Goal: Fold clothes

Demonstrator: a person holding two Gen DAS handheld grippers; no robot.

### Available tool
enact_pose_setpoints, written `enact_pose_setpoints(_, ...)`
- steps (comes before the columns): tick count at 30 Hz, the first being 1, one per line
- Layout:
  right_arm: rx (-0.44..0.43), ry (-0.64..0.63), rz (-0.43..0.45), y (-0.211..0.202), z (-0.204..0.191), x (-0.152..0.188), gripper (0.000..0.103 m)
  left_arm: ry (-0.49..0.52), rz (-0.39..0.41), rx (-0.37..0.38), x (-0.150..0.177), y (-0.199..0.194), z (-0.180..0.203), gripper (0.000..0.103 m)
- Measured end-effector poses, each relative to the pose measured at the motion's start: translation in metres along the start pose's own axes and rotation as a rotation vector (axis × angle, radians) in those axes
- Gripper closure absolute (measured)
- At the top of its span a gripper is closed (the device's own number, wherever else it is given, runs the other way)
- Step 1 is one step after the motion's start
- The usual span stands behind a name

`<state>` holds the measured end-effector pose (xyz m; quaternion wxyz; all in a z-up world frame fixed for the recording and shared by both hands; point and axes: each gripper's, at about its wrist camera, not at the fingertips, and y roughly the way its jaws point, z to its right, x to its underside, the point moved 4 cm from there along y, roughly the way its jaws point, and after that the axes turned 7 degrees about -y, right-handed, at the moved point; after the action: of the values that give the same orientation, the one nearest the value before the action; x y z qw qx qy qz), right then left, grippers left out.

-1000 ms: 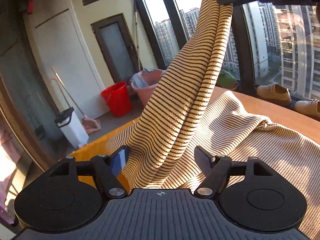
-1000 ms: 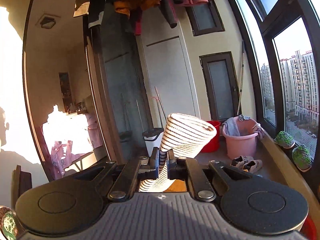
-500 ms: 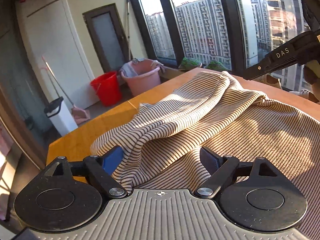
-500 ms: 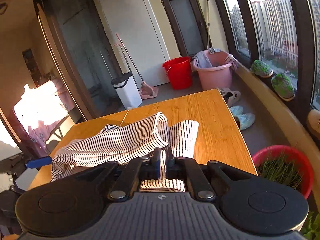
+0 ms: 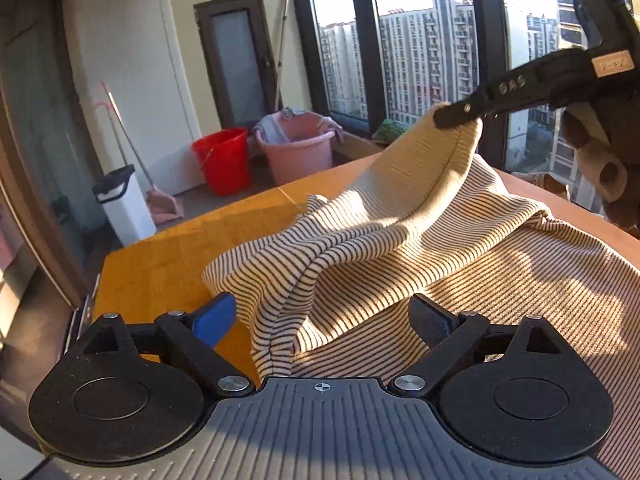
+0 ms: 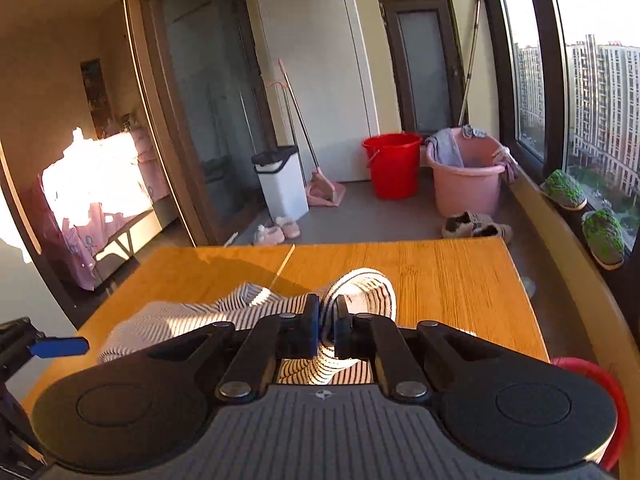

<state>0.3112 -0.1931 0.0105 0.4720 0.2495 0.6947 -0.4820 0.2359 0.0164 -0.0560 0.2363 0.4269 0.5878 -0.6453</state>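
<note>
Striped garment [image 5: 460,264] now lower, left hand-held gripper [image 5: 324,316] newly wider.

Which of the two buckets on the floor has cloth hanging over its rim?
The pink tub, beside the window; the red bucket next to it has a bare rim.

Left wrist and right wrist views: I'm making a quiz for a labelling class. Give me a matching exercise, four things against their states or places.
Things:
1. left tongs
2. right tongs
3. red bucket
4. striped top

States or places:
A. on the floor by the pink tub
B. shut on cloth
C. draped over the table
D. open, gripping nothing

Pairs: 1-D, 2-B, 3-A, 4-C
</note>
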Motion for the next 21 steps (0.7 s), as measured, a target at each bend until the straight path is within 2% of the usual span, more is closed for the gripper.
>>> enact_pose_setpoints(2, -0.002, -0.001, 0.072, -0.024, 0.003, -0.021, 0.097, -0.026, -0.002, -0.022, 0.0, 0.002, -0.006, 0.007)
enact_pose_setpoints(5, 0.034, -0.007, 0.087, -0.041, 0.014, -0.027, 0.097, -0.062, -0.005, -0.056, -0.001, 0.005, -0.016, 0.007)
enact_pose_setpoints(9, 0.067, 0.04, -0.035, -0.031, 0.031, 0.015, 0.097, -0.067, -0.026, -0.102, 0.002, 0.001, -0.031, 0.006)
enact_pose_setpoints(12, 0.09, 0.077, -0.149, -0.017, 0.041, 0.057, 0.096, -0.085, -0.051, -0.098, 0.003, -0.006, -0.043, 0.006)
enact_pose_setpoints(15, 0.102, 0.085, -0.155, -0.014, 0.047, 0.075, 0.096, -0.141, -0.034, -0.034, -0.005, -0.019, -0.048, 0.006)
enact_pose_setpoints(20, 0.141, 0.039, -0.161, -0.016, 0.043, 0.066, 0.087, -0.262, 0.03, 0.179, -0.024, -0.031, -0.03, 0.005)
enact_pose_setpoints(21, 0.146, 0.035, -0.163, -0.019, 0.043, 0.065, 0.082, -0.284, 0.039, 0.227, -0.027, -0.031, -0.025, 0.005)
